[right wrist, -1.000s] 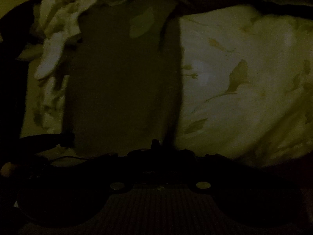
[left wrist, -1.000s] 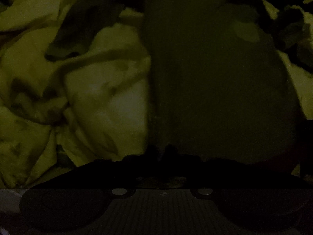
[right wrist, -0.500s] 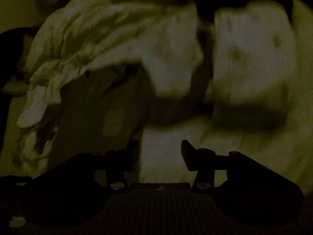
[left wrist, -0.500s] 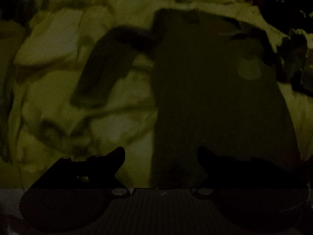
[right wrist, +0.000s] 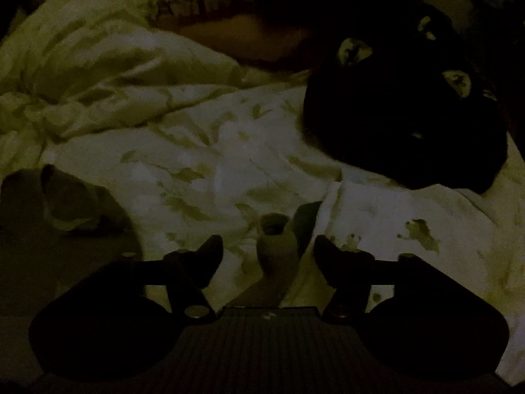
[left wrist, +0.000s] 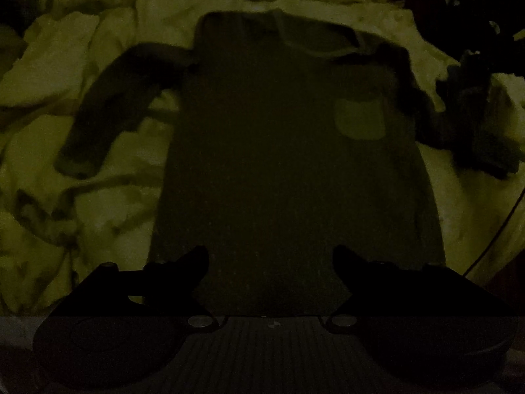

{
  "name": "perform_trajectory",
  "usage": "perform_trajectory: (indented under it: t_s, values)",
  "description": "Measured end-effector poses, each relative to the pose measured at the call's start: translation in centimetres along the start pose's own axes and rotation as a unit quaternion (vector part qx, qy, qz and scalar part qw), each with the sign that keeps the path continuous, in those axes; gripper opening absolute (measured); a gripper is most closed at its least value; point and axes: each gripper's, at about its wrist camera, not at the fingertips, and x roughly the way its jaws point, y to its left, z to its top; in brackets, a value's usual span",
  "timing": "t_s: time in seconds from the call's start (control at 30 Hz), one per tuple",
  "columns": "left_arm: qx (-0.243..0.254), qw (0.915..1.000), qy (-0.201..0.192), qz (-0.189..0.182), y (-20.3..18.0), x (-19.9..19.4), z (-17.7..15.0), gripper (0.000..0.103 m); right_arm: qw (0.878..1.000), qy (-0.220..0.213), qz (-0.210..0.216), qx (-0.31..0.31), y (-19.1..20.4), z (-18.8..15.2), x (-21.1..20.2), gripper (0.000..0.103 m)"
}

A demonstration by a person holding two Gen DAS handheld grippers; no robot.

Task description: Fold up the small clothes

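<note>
Dark long-sleeved shirt (left wrist: 295, 164) lies flat on the rumpled pale bedding (left wrist: 65, 65), sleeves at nine and three o'clock; left tool (left wrist: 270, 256) hangs apart above its hem, while right tool (right wrist: 269, 246), empty, is opening over a sleeve cuff (right wrist: 277, 246).

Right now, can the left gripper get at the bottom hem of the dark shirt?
Probably yes. The left gripper is open, the dark shirt lies flat on the bedding, and nothing covers the hem beneath the gripper.
</note>
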Motion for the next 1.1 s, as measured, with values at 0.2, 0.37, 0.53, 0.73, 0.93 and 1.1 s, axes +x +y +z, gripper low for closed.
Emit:
perform_trajectory:
  t_s: [0.2, 0.37, 0.53, 0.73, 0.93, 1.1]
  values:
    - [-0.026, 0.9997, 0.001, 0.006, -0.4, 0.6, 0.4, 0.103, 0.999, -0.002, 0.017, 0.032, -1.5, 0.1, 0.5, 0.013]
    - [-0.030, 0.9995, -0.011, -0.006, -1.9, 1.0, 2.1, 0.103, 0.985, -0.067, 0.092, 0.133, -4.7, -0.4, -4.9, 0.013]
    - [-0.006, 0.9981, -0.057, -0.022, -5.0, 1.9, 5.7, 0.103, 0.957, -0.148, 0.114, 0.221, -8.7, -2.7, -11.9, 0.013]
    - [0.022, 0.9947, -0.077, -0.065, -10.5, 4.7, 13.6, 0.103, 0.932, -0.171, 0.105, 0.302, -12.6, -6.8, -14.6, 0.013]
    - [0.051, 0.9942, -0.055, -0.077, -16.1, 9.1, 19.1, 0.103, 0.919, -0.159, 0.106, 0.345, -13.9, -9.8, -12.7, 0.013]
    - [0.101, 0.9933, -0.016, -0.052, -19.9, 13.7, 20.1, 0.103, 0.914, -0.147, 0.113, 0.360, -14.6, -11.4, -11.5, 0.013]
